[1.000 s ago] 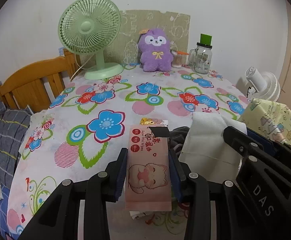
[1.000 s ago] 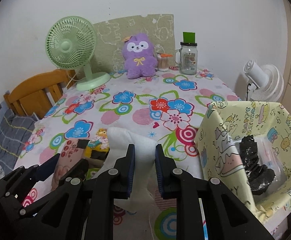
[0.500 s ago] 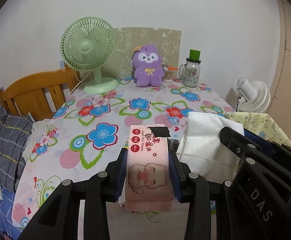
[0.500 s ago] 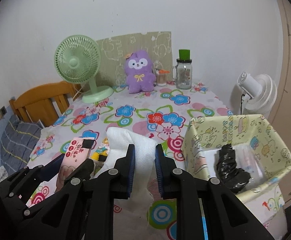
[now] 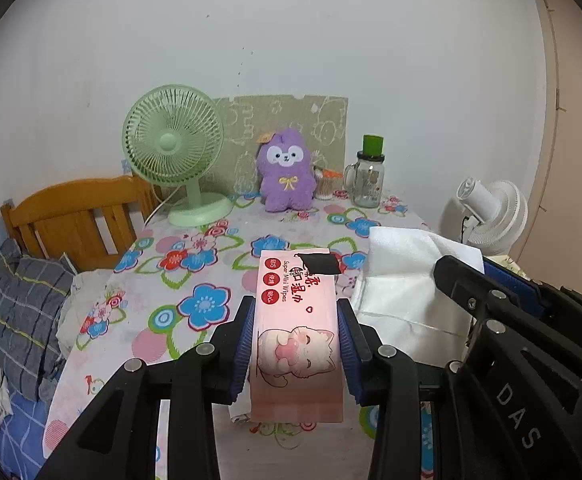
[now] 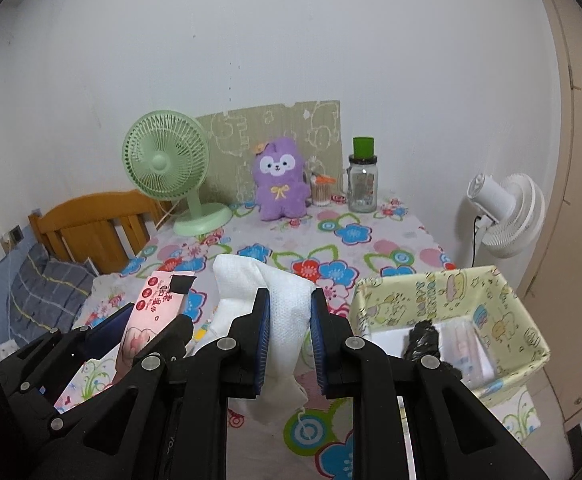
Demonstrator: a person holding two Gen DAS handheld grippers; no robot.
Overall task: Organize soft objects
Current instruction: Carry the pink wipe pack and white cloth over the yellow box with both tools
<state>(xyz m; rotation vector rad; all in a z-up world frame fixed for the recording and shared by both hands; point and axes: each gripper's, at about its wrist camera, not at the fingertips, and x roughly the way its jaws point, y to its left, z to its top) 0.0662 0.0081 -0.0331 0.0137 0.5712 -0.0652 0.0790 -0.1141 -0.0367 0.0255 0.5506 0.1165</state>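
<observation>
My left gripper (image 5: pixel 295 332) is shut on a pink pack of wet wipes (image 5: pixel 295 320) with a cartoon cat, held above the flowered table. The same wipes pack (image 6: pixel 153 304) shows at the left of the right wrist view. A white folded cloth (image 6: pixel 269 304) is pinched between the blue pads of my right gripper (image 6: pixel 289 334), which is shut on it, and its lower end hangs free. That cloth (image 5: pixel 403 280) lies just right of the wipes in the left wrist view. A yellow patterned box (image 6: pixel 451 312) stands to the right, with a black bundle (image 6: pixel 421 340) inside.
At the back of the flowered table (image 6: pixel 355 256) stand a green fan (image 6: pixel 165 164), a purple plush (image 6: pixel 279 184) and a glass jar with a green lid (image 6: pixel 363 184). A white fan (image 6: pixel 507 216) stands off the table's right side. A wooden chair (image 5: pixel 75 220) and grey bedding (image 5: pixel 23 312) are at the left.
Both grippers have risen and drawn back from the table with the wipes and the cloth still held. The table and the yellow box now sit lower and farther in view.
</observation>
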